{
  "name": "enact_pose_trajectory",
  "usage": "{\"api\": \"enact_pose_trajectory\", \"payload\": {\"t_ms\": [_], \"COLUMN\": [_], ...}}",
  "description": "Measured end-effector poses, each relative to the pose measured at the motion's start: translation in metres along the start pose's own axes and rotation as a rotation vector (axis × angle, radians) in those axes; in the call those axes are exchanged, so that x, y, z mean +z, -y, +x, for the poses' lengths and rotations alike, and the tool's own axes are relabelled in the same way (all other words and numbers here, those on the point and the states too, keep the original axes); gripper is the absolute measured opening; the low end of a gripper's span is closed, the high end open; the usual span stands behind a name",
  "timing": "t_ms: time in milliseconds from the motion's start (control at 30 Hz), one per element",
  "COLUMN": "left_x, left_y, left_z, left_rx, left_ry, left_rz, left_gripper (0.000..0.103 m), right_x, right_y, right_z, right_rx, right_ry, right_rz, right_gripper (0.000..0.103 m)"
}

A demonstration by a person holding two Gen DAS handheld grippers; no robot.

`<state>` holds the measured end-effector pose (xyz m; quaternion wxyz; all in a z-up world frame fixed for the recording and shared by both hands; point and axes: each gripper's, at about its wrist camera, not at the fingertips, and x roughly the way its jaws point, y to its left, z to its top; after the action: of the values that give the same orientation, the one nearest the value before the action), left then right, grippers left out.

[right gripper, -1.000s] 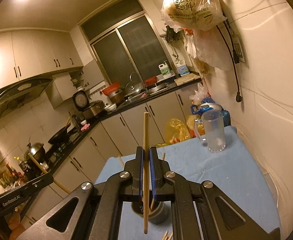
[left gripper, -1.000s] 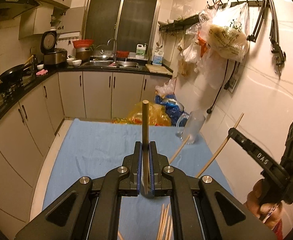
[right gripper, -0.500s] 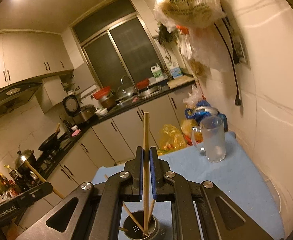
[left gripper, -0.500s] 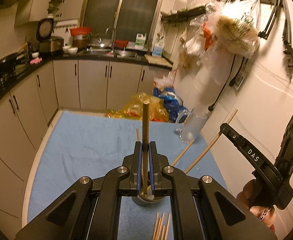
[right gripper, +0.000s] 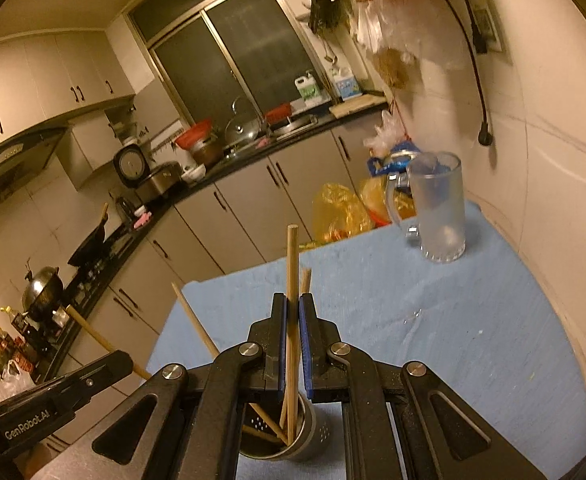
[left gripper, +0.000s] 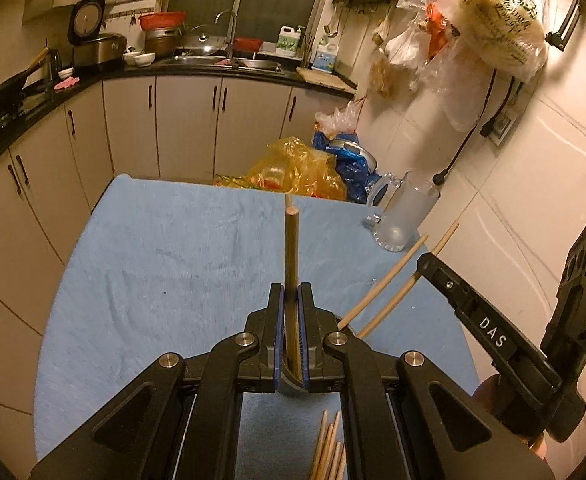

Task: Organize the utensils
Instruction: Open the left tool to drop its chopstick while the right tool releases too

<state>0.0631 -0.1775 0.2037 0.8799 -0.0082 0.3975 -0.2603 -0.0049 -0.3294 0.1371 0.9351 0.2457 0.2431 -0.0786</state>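
My left gripper (left gripper: 291, 293) is shut on an upright wooden chopstick (left gripper: 291, 248). Its lower end is hidden behind the jaws, just over the metal holder (left gripper: 293, 385). My right gripper (right gripper: 291, 300) is shut on another chopstick (right gripper: 291, 264), whose lower end reaches down inside the perforated metal holder (right gripper: 318, 436) among several leaning chopsticks. In the left wrist view the right gripper (left gripper: 427, 267) comes in from the right. In the right wrist view the left gripper (right gripper: 121, 358) shows at the lower left with its chopstick (right gripper: 89, 330).
A blue cloth (left gripper: 173, 260) covers the table. A frosted glass mug (left gripper: 403, 216) (right gripper: 439, 208) stands at the far right by the wall. Several loose chopsticks (left gripper: 329, 448) lie on the cloth near me. Bags sit beyond the table's far edge.
Both grippers have come down and forward toward the holder. The right chopstick's lower end, above the holder a second ago, has sunk into it. Both stay shut.
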Motion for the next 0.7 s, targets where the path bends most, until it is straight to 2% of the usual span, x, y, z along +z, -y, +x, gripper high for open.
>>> {"api": "enact_pose_trajectory", "payload": {"t_ms": [333, 400, 467, 700], "left_x": [-0.002, -0.003, -0.003, -0.016], "left_y": [-0.008, -0.008, -0.009, -0.017], "left_z": [0.001, -0.003, -0.009, -0.037], "left_rx": [-0.009, -0.012, -0.014, -0.014], "left_ry": [0.006, 0.014, 0.022, 0.058], "left_rz": [-0.011, -0.015, -0.020, -0.034], "left_gripper": [0.006, 0.007, 0.012, 0.016], "right_x": [-0.002, -0.001, 0.000, -0.007], "right_y": [0.000, 0.001, 0.002, 0.005], "right_z": [0.005, -0.001, -0.011, -0.045], "right_rx": [0.021, 0.027, 0.037, 0.052], "right_ry": [-0.034, -0.026, -0.008, 0.022], "right_rz": [0.006, 0.015, 0.015, 0.015], "right_gripper": [0.010, 0.018, 0.020, 0.021]}}
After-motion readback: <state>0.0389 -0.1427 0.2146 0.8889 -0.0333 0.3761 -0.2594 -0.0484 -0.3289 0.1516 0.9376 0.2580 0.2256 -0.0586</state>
